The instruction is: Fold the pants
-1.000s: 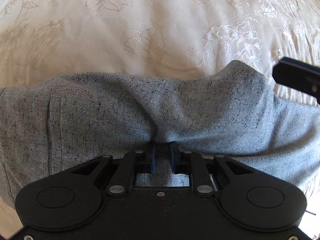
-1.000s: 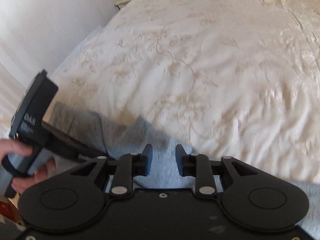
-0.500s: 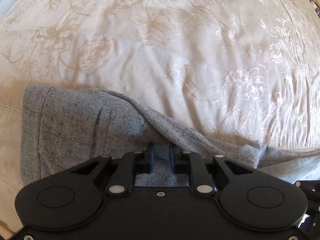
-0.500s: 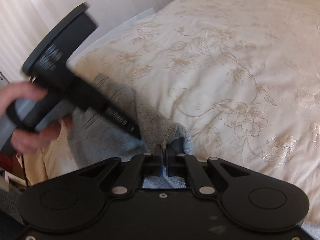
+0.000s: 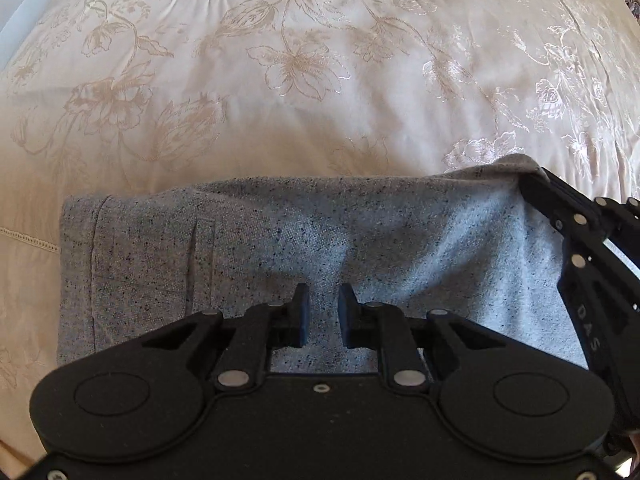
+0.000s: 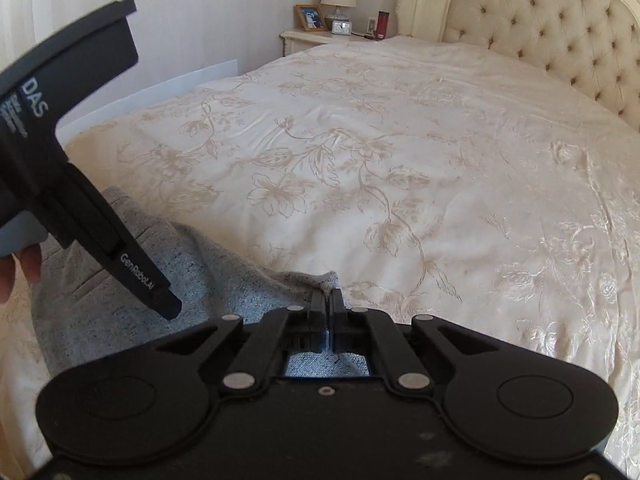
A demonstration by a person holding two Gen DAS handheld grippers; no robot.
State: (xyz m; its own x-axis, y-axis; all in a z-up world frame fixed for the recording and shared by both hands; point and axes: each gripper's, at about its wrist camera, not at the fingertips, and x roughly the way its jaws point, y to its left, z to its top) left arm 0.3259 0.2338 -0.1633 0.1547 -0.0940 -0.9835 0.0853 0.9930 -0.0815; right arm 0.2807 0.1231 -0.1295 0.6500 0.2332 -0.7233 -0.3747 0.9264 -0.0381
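Note:
The grey speckled pants (image 5: 280, 248) lie folded on the cream floral bedspread (image 5: 300, 60), waistband end to the left. My left gripper (image 5: 323, 300) hovers over the middle of the pants with a small gap between its fingers, holding nothing. My right gripper (image 6: 329, 300) is shut on a raised edge of the pants (image 6: 224, 288); it also shows at the right of the left wrist view (image 5: 532, 184), pinching the cloth's far right corner. The left gripper's body (image 6: 80, 208) crosses the left of the right wrist view.
The bedspread (image 6: 400, 160) stretches ahead to a tufted cream headboard (image 6: 540, 40). A nightstand (image 6: 320, 36) with a lamp, a photo frame and a clock stands by the far wall. The bed's left edge runs close beside the pants.
My left gripper let go of the pants and opened slightly. The pants now lie flatter. My right gripper, open a second ago, closed on the cloth edge and lifted it.

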